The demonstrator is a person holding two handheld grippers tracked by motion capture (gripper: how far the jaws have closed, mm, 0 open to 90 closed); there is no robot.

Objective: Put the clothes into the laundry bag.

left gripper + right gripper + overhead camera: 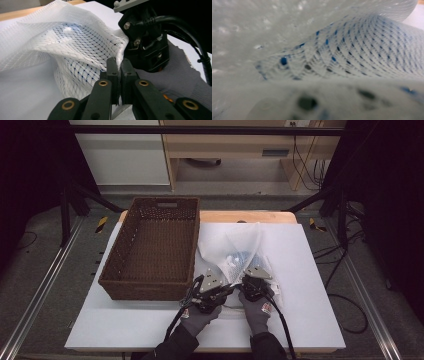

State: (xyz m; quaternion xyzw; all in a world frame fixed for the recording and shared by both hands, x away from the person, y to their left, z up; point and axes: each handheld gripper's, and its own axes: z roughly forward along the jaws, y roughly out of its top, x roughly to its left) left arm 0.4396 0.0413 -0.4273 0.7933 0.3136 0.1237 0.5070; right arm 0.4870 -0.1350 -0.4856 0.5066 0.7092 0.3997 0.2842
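Left tongs [119, 75] pinch mesh bag [75, 45]; high view adds basket [112, 270].

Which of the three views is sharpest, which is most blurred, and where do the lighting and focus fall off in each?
High view: even light on the white table, dark surroundings, mesh bag soft and small. Left gripper view: sharpest, left gripper jaws and the mesh weave crisp, the other gripper dark. Right gripper view: the mesh pressed close to the lens, foreground heavily blurred, weave in focus only at upper right.
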